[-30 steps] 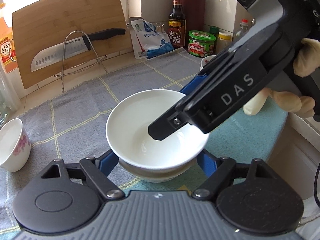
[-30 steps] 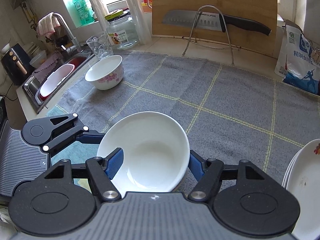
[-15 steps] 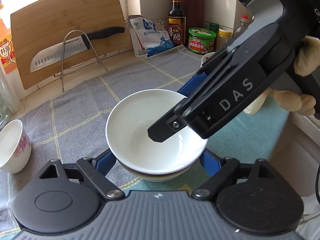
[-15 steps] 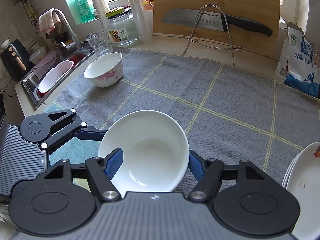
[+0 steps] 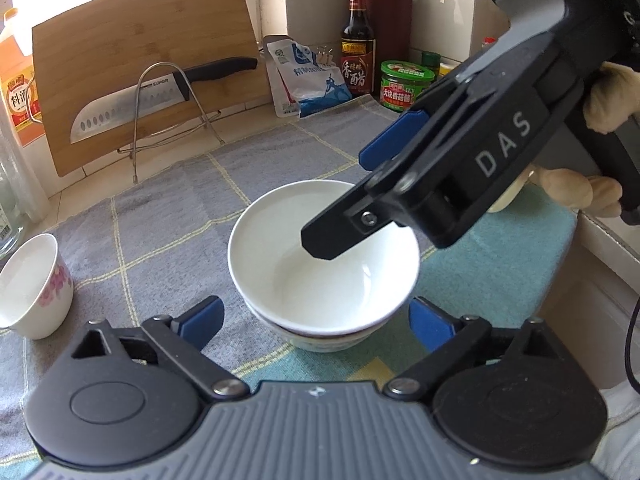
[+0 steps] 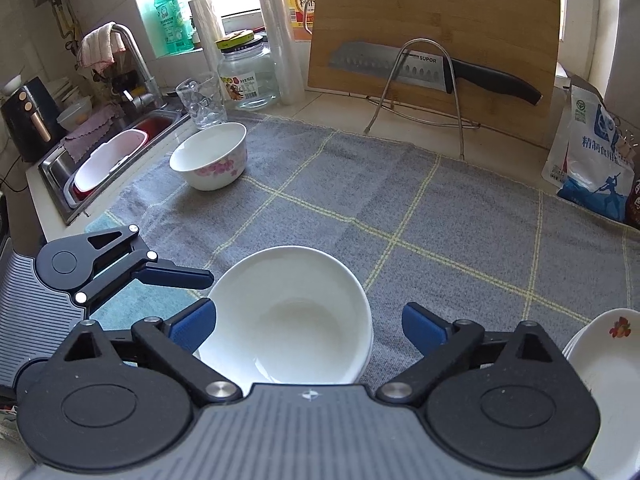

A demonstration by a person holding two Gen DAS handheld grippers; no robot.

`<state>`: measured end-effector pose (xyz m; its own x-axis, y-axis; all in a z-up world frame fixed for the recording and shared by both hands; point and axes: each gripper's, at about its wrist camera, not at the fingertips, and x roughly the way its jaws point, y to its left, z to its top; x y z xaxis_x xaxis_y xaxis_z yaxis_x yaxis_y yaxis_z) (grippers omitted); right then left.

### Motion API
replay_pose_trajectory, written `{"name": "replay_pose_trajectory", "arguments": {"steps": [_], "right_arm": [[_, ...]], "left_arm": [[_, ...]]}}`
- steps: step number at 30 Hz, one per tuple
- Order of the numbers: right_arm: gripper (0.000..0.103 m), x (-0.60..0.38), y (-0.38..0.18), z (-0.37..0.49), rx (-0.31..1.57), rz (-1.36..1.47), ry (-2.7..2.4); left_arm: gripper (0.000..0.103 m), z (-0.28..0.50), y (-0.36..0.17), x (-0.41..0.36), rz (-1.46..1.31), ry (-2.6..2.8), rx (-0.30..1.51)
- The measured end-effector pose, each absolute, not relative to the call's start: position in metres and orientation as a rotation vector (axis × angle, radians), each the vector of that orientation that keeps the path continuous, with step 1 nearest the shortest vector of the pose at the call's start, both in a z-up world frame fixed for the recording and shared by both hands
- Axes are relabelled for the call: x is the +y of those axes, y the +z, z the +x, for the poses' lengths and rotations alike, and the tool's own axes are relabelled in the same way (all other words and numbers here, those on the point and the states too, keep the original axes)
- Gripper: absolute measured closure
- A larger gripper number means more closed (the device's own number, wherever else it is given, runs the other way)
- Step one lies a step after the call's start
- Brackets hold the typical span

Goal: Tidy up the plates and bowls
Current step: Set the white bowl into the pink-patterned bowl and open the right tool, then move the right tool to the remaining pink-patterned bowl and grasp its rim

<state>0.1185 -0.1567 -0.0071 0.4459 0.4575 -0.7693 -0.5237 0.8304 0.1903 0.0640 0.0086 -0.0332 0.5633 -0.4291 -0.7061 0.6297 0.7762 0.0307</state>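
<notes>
Left wrist view: the white bowl [image 5: 324,264] sits nested on another bowl [image 5: 320,342] near the grey cloth's [image 5: 168,216] front edge. Left gripper [image 5: 316,320] and right gripper [image 6: 306,322] have just spread wide, pads clear of its rim.

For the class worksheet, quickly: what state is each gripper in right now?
Left gripper: open, jaws just opened, either side of the stacked white bowl.
Right gripper: open, just released that bowl.
</notes>
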Motion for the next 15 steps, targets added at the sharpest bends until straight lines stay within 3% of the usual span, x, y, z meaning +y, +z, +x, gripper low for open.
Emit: {"name": "replay_pose_trajectory", "arguments": {"steps": [15], "right_arm": [[0.0,-0.085,0.017,0.135,0.87,-0.183,0.744]], "left_arm": [[0.004,0.069,-0.029,0.091,0.194,-0.403,0.719]]}}
